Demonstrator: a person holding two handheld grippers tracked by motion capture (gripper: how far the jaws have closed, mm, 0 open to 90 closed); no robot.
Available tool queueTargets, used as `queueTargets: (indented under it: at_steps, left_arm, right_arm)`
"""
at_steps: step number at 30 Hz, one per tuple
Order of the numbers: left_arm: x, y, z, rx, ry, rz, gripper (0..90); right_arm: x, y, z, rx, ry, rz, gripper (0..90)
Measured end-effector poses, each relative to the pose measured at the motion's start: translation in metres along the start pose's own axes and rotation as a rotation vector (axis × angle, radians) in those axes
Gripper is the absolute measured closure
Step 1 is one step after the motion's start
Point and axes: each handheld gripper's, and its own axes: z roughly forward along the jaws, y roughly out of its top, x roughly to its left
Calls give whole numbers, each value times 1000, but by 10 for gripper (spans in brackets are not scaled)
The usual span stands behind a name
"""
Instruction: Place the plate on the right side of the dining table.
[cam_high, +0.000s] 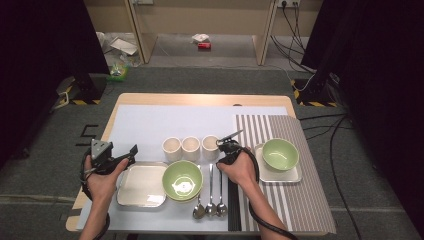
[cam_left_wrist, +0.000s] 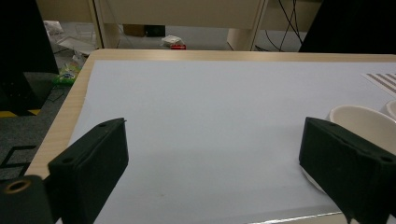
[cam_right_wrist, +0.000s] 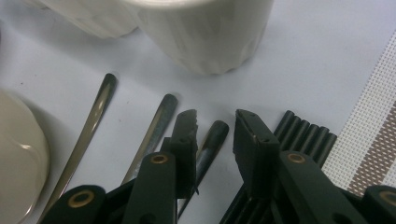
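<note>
Straddling the handle end of a spoon (cam_right_wrist: 211, 140), the right tool (cam_right_wrist: 215, 128) has its jaws part open, one on each side of the slim metal shaft, and the pads do not yet press on it, so nothing is grasped. That spoon is the one nearest the striped mat (cam_high: 290, 165) in a row of three lying side by side on the pale sheet, handles pointing toward the cups (cam_high: 190, 147), bowls toward the person. It looks light, stiff and smooth, likely slippery, and it lies flat on the sheet, so the jaws will probably have to come right down to the surface and pinch the handle across its narrow width near the tip, where there is room clear of the neighbouring spoon (cam_right_wrist: 150, 136). A bundle of black chopsticks (cam_right_wrist: 306, 133) lies just beside the outer jaw and could be caught along with it. Just beyond the handle tips stands a white cup (cam_right_wrist: 205, 32), breakable and easy to knock. Farther off, the left tool (cam_left_wrist: 212, 168) hovers released over the counter (cam_left_wrist: 243, 55), near the grey tray (cam_high: 141, 185) and the green bowl (cam_high: 182, 180).
</note>
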Motion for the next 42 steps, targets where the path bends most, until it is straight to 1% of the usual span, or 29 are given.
queueTargets:
  at_steps: [3,7,8,10,11,13,19,24,26,29,33,36,37,42]
  left_arm:
    - [0,0,0,0,0,-2,71]
    - [0,0,0,-1,-1,-1,72]
    - [0,0,0,-2,-2,0,72]
    - [0,0,0,-1,-2,1,72]
    - [-1,0,0,0,-1,1,71]
    - [-1,0,0,0,-3,3,71]
    - [-1,0,0,-1,-3,2,71]
    - [-1,0,0,-1,-5,2,72]
    - [-1,1,0,-2,-4,2,72]
    - [-2,1,0,-1,-5,2,72]
    - [-3,1,0,-5,-7,3,72]
    - [-2,2,-1,-5,-7,1,72]
    - [-2,2,-1,-5,-6,1,72]
    - [-2,2,-1,-7,-7,0,72]
  right_arm:
    - [2,0,1,5,-8,7,700]
    - [2,-1,2,0,-22,-7,725]
    - [3,-1,2,1,-27,-3,724]
    - [4,-1,3,2,-37,-17,720]
    - [5,-1,2,4,-42,-9,716]
    - [6,-1,3,3,-48,-16,713]
    - [8,1,3,19,-56,-21,709]
    - [11,2,4,23,-73,-30,707]
    - [12,2,4,27,-85,-43,712]
    - [16,3,5,41,-118,-74,728]
    - [18,5,6,53,-137,-98,732]
    - [21,4,6,50,-148,-91,741]
    - [20,4,6,48,-147,-90,744]
    - [18,3,6,39,-134,-56,755]
